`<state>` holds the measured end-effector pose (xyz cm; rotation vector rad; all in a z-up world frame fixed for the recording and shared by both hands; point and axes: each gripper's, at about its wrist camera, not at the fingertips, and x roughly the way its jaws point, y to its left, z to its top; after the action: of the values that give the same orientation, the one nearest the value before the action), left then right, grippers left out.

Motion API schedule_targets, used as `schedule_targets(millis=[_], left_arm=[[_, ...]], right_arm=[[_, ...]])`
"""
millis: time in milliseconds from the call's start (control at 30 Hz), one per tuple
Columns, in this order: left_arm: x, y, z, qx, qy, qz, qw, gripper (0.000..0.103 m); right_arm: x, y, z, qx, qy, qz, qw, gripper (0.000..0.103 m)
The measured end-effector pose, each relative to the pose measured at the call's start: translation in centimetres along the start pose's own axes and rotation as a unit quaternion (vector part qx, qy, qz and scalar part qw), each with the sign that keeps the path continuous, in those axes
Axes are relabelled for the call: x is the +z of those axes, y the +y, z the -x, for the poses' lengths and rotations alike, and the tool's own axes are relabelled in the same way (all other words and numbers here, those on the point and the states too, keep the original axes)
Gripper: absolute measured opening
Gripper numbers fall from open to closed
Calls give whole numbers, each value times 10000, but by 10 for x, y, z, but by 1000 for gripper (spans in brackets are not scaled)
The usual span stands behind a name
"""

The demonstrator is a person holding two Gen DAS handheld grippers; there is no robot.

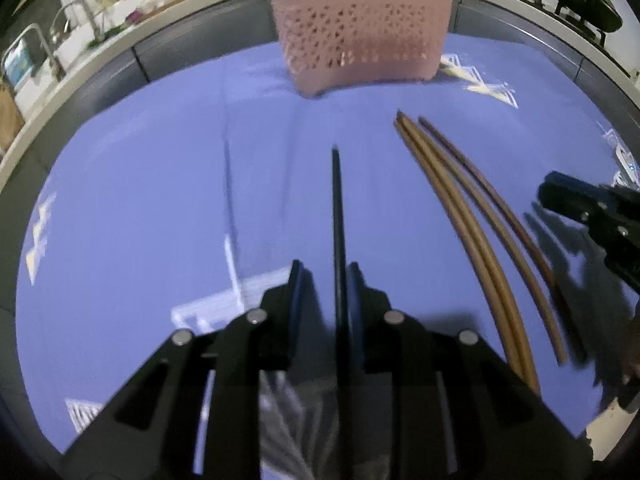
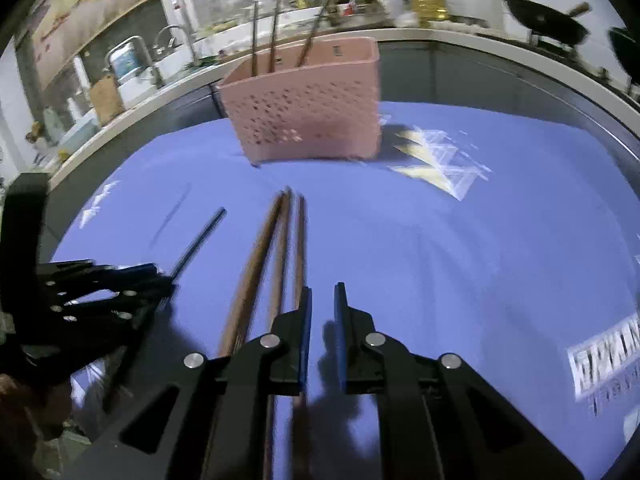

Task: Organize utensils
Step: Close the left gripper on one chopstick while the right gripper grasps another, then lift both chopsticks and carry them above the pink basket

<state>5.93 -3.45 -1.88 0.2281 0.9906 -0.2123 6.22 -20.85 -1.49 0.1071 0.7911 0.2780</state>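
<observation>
A black chopstick (image 1: 338,200) runs forward between my left gripper's (image 1: 325,280) fingers. It lies against the right finger, with a clear gap to the left finger, so the jaws are open. Its tip hangs above the cloth and casts a separate shadow. The right wrist view shows the black chopstick (image 2: 200,236) sticking out of the left gripper (image 2: 160,276). Three brown chopsticks (image 2: 260,248) lie side by side on the cloth. My right gripper (image 2: 323,300) hovers at their near ends, slightly open with nothing between its fingers. A pink perforated holder (image 2: 308,120) stands beyond with several chopsticks upright inside.
A blue cloth (image 1: 140,200) covers the table. Clear plastic wrappers (image 2: 440,160) lie to the right of the holder. Behind the table's rim are a sink counter on the left and dark woks (image 2: 544,20) on the right.
</observation>
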Motion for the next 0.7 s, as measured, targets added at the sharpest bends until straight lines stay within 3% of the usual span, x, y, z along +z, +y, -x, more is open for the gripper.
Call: schedule_targets(millis=[133, 300, 500, 600, 700], left_arm=[[20, -1, -9, 35, -16, -107, 9999, 21], [29, 1, -13, 12, -39, -132, 9999, 21], [45, -2, -26, 8, -128, -244, 9996, 21], [54, -2, -32, -225, -158, -231, 9994, 5], [60, -2, -33, -290, -76, -173, 9994, 5]], right_arm=[[30, 1, -32, 415, 317, -128, 9986, 12], [53, 7, -63, 466, 583, 40, 9972, 12], [68, 13, -82, 237, 685, 366, 9967, 8], [73, 13, -87, 242, 732, 400, 9962, 4], [77, 6, -75, 508, 635, 111, 9966, 4]])
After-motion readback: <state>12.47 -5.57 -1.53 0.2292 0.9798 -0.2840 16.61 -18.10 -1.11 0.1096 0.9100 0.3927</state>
